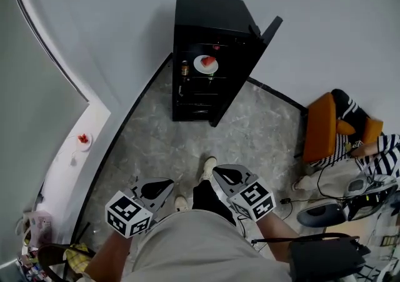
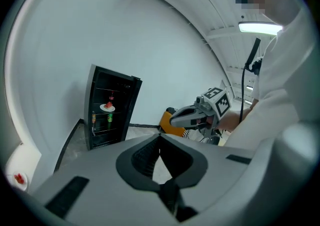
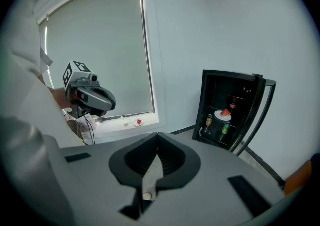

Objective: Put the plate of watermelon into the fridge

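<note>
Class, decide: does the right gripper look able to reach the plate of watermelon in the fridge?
Probably not: the right gripper hangs by the person's waist, a stretch of floor from the plate. The open door leaves the way free.

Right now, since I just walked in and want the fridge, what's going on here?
A person stands back from the black fridge, holding a gripper in each hand. The left gripper and right gripper are both shut and empty. The plate of watermelon sits on a shelf inside, the door open. Another plate with something red lies on the sill.
</note>
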### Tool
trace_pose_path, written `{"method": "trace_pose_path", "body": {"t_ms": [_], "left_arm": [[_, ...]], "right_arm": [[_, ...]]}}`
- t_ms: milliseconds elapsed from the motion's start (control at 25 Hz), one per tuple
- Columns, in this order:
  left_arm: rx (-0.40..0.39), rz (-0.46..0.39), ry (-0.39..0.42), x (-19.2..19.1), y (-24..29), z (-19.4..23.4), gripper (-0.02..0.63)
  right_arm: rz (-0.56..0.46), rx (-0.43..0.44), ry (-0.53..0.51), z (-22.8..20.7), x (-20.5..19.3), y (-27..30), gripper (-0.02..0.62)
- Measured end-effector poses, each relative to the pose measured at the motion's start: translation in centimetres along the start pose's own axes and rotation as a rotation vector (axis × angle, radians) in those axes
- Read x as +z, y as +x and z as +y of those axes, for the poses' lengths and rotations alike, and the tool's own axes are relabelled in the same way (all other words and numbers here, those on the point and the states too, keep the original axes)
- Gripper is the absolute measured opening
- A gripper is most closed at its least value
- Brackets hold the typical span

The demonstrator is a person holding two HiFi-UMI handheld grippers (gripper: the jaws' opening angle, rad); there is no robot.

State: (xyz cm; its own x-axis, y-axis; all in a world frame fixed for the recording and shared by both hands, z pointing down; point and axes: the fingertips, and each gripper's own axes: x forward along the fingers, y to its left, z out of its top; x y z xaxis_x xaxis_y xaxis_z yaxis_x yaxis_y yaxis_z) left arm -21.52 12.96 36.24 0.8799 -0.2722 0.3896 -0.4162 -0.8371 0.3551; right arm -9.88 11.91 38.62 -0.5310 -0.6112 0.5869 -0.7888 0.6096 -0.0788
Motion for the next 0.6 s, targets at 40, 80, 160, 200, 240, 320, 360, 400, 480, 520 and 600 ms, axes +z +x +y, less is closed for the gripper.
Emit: {"method": "trace_pose_path", "body": {"t_ms": [40,80,160,200,240,320,360,400,480,520,600], "left_arm": [[-0.004,-0.006,-0.003,0.0,-0.1,-0.1,0.012],[-0.006,-0.01,-0.004,0.0,-0.3,-0.2,0.012],[-0.01,-0.017,0.001,0.0,-0.4,-0.6,0.012],[-0.012,-0.02,0.004,0.0,-0.5,-0.7,0.012],[-0.012,-0.024,0.006,0.0,-0.5,-0.9,0.012],[-0.008,-0.032,0.01,0.2,-0.4,-1.0,0.012],[-0.003,-0.037,0.011,0.4,-0.4,-0.9,0.012],[0.003,-0.042,0.011,0.6,-0.5,-0.8,0.012],[0.017,-0.051,0.014,1.0,-0.6,-0.4,0.012],[0.023,-0.053,0.016,1.1,-0.7,-0.2,0.012],[0.031,-0.052,0.02,1.1,-0.8,0.0,0.012]], "right_arm": [[-0.001,-0.001,-0.004,0.3,0.1,-0.1,0.015],[-0.001,-0.002,-0.008,0.5,0.2,-0.1,0.015],[-0.003,-0.002,-0.011,1.0,0.1,-0.3,0.015],[-0.003,-0.003,-0.011,1.1,0.1,-0.3,0.015],[-0.004,-0.003,-0.012,1.2,0.0,-0.4,0.015],[-0.002,-0.003,-0.016,1.3,0.0,-0.5,0.015],[-0.001,-0.002,-0.019,1.3,0.0,-0.5,0.014],[0.0,-0.001,-0.02,1.3,0.1,-0.5,0.015],[-0.003,0.001,-0.023,1.2,0.4,-0.5,0.015],[-0.003,0.002,-0.024,1.2,0.6,-0.5,0.015],[-0.003,0.003,-0.027,1.2,0.6,-0.4,0.015]]}}
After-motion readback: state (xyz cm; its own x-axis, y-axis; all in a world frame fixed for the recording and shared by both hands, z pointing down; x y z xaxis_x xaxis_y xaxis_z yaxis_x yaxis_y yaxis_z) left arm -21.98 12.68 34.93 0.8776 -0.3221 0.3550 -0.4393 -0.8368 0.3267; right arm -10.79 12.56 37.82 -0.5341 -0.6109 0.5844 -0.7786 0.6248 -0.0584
